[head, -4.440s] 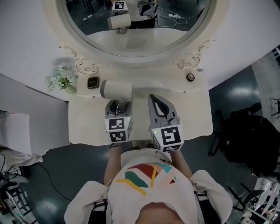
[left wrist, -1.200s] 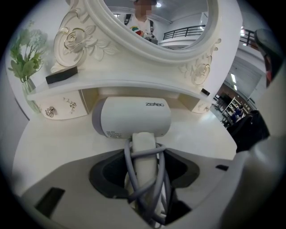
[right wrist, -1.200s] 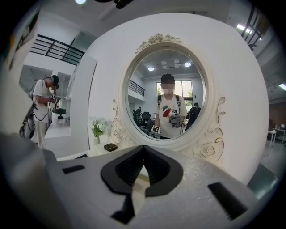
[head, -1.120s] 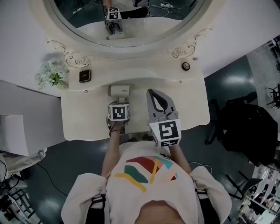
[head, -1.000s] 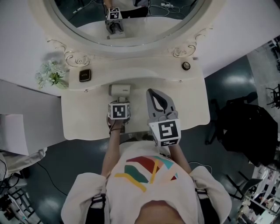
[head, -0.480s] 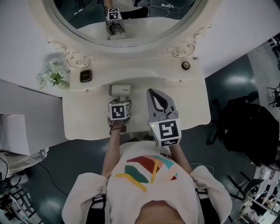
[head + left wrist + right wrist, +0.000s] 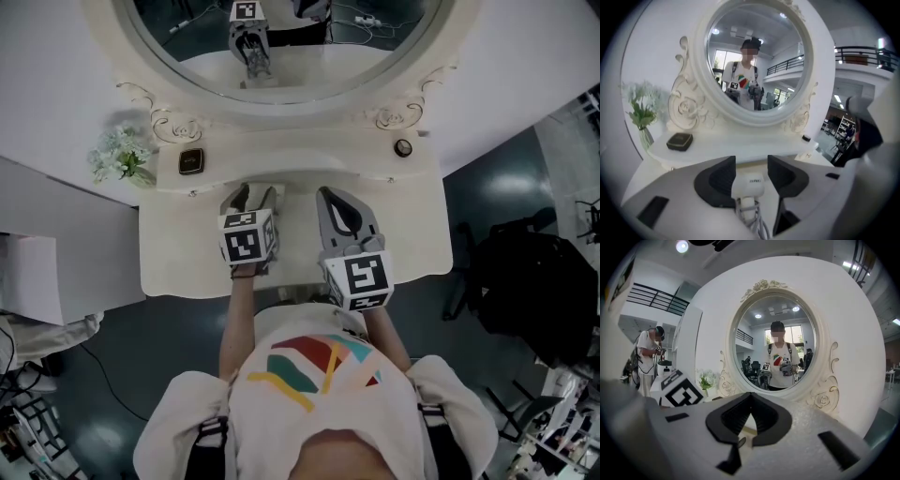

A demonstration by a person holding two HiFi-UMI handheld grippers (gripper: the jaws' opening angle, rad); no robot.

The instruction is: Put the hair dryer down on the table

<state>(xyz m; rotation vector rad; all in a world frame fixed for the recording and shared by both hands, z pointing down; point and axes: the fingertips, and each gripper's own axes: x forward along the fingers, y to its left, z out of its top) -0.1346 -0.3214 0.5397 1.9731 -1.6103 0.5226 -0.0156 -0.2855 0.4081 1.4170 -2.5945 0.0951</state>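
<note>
The left gripper (image 7: 751, 165) has let go of the white, barrel-shaped plastic hair dryer (image 7: 749, 183) and risen clear of it. Its jaws stand well apart, have just been closing a little, and press on nothing; the dryer shows below their gap. It lies on the cream, scroll-edged desk (image 7: 412, 234), just left of the desk's middle. The right gripper (image 7: 751, 397) hovers with jaws together, empty. The put-down looks done.

Hair dryer (image 7: 749, 185) on dressing table (image 7: 187, 255)
</note>
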